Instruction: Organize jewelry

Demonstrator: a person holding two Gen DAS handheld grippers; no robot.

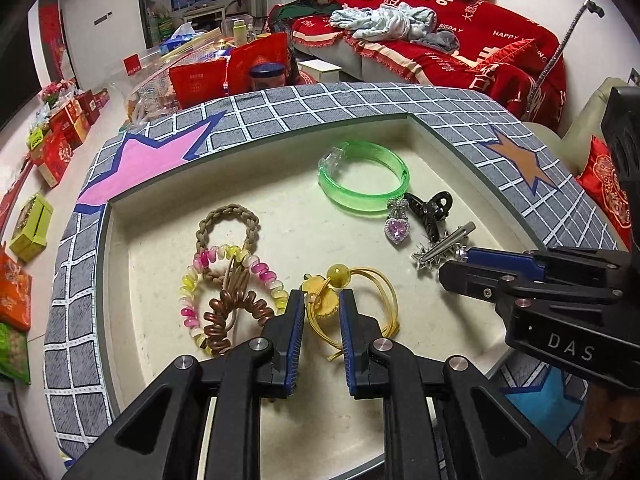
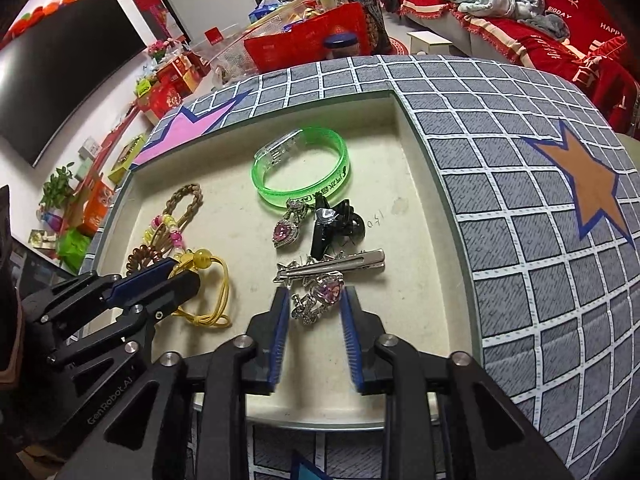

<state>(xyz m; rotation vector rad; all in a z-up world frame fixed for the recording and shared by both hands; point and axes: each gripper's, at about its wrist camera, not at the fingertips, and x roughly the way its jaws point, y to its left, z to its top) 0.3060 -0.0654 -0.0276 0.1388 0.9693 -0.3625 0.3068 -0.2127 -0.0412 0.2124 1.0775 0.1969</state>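
A cream tray (image 1: 440, 184) holds the jewelry. My left gripper (image 1: 320, 300) is open, its fingers on either side of a yellow hair tie with an amber bead (image 1: 352, 300). My right gripper (image 2: 315, 298) is open around a silver piece with a purple heart stone (image 2: 324, 294). A silver hair clip (image 2: 332, 266), a black claw clip (image 2: 332, 224), a purple heart pendant (image 2: 286, 234) and a green bangle (image 2: 304, 172) lie beyond it. At left lie a braided tan tie (image 1: 228, 224), a pink-yellow coil tie (image 1: 224, 280) and a brown coil tie (image 1: 228, 320).
The tray sits on a grey checked cloth (image 2: 520, 208) with pink, orange and blue stars. Behind are red boxes and bags (image 1: 224, 72) on the floor and a red-covered sofa (image 1: 460, 32) with clothes.
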